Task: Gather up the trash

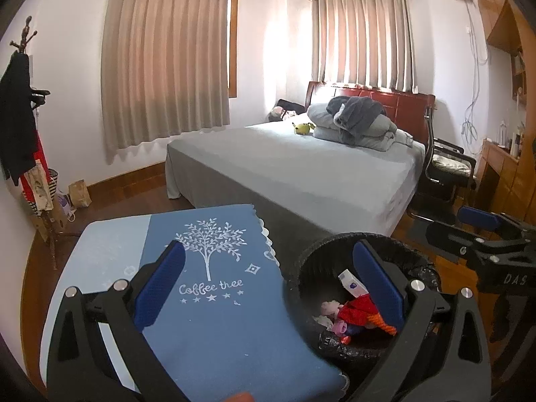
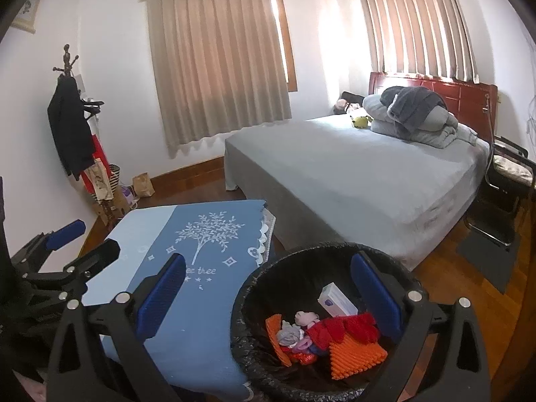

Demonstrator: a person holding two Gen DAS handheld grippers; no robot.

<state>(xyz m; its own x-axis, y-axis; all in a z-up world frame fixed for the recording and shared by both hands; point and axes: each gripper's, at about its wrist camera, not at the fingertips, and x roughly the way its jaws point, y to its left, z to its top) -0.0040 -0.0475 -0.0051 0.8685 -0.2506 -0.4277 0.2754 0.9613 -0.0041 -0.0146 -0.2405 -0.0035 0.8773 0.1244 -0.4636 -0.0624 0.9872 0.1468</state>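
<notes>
A black bin lined with a black bag stands beside a small table with a blue "Coffee tree" cloth. The bin holds trash: a white box, a red wrapper, an orange ridged piece and crumpled tissue. My left gripper is open and empty, above the table edge and the bin. My right gripper is open and empty above the bin. The right gripper shows at the right of the left wrist view; the left gripper shows at the left of the right wrist view.
A bed with grey sheets and folded bedding stands behind the table. A coat rack with clothes and a paper bag are at the left wall. A chair and wooden cabinets are at the right.
</notes>
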